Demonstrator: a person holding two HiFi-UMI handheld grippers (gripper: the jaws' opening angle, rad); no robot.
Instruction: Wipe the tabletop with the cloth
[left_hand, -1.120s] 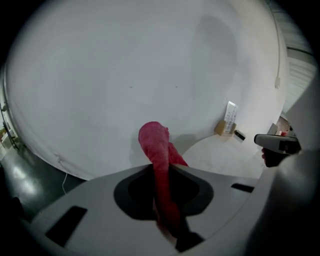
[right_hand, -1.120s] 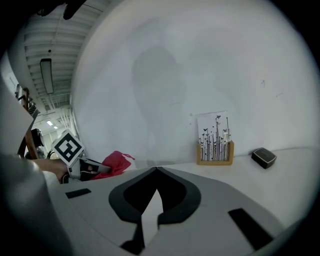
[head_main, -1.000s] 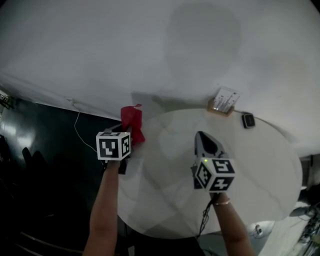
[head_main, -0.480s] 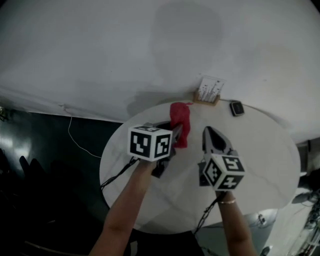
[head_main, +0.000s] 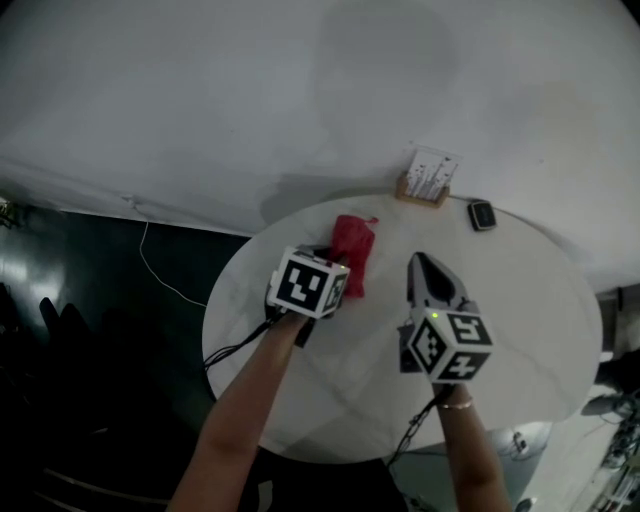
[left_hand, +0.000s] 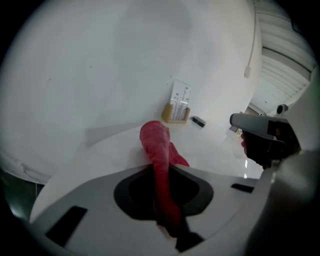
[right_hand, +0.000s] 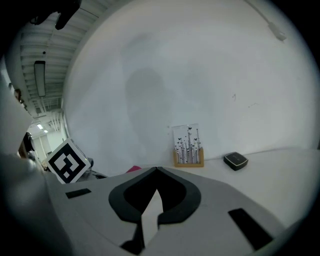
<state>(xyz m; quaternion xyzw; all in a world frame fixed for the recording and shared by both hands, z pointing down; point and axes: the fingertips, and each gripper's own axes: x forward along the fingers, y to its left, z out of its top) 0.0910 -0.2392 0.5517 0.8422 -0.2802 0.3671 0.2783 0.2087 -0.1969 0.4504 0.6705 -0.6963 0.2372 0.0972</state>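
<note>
A red cloth (head_main: 350, 252) lies bunched on the round white tabletop (head_main: 520, 300), held at its near end by my left gripper (head_main: 330, 272), which is shut on it. In the left gripper view the red cloth (left_hand: 159, 160) runs between the jaws and drapes forward onto the tabletop (left_hand: 215, 150). My right gripper (head_main: 422, 272) hovers over the table's middle, to the right of the cloth, jaws shut with nothing in them. In the right gripper view a sliver of the cloth (right_hand: 131, 170) shows at left.
A card in a wooden stand (head_main: 427, 180) and a small black device (head_main: 482, 214) sit at the table's far edge near the white wall. Cables hang off the near side. A dark floor (head_main: 90, 330) lies to the left.
The left gripper has dragged the red cloth from the table's left edge toward the middle, then pulled it slightly back. The right gripper has barely moved.
</note>
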